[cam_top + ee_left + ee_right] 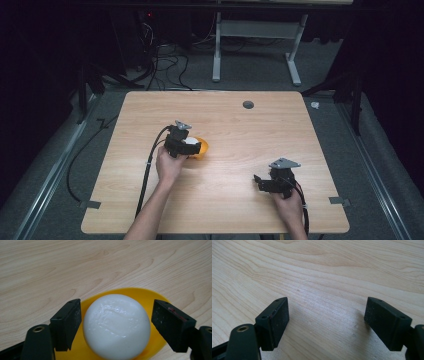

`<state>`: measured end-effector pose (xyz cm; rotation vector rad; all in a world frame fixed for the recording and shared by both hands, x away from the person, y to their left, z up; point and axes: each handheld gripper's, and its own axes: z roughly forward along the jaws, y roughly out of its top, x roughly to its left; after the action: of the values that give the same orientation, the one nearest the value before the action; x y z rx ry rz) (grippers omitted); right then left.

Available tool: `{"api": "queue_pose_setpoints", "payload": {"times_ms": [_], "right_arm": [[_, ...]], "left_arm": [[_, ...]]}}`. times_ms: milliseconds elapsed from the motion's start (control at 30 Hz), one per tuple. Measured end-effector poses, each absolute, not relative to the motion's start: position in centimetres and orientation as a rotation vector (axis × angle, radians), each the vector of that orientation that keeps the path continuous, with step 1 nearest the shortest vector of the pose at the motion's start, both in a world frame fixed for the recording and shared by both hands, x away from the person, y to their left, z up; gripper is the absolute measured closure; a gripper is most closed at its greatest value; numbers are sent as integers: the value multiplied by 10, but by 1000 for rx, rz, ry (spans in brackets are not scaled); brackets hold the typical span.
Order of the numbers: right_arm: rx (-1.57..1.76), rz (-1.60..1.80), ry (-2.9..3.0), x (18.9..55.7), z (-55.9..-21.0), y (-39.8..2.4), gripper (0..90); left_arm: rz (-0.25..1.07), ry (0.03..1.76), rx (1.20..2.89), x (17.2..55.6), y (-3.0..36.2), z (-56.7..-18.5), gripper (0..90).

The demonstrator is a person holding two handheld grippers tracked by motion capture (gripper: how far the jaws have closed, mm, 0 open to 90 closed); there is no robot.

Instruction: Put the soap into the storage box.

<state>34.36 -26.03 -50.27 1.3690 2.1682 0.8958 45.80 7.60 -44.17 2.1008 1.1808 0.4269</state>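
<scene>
A white, glossy ball sits in a shallow yellow dish on the wooden table, left of centre. My left gripper is open, with one jaw on each side of the ball and a small gap on both sides. From above, the left gripper covers most of the yellow dish. My right gripper hovers low at the table's front right, jaws pointing left. The right gripper is open over bare wood with nothing between its jaws.
A small grey round grommet is set into the table near its far edge. Beyond the table, cables lie on the grey floor beside a white desk frame. Tape tabs mark the front corners.
</scene>
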Motion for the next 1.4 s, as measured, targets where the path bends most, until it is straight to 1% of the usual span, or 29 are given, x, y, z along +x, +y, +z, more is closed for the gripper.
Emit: {"api": "queue_pose_setpoints", "payload": {"times_ms": [800,1400], "right_arm": [[1370,895,2168,344,-503,-260,208],[1370,896,2168,344,-503,-260,208]], "left_arm": [[430,1136,2029,445,92,-420,236],[421,1144,1988,431,111,-411,233]]}}
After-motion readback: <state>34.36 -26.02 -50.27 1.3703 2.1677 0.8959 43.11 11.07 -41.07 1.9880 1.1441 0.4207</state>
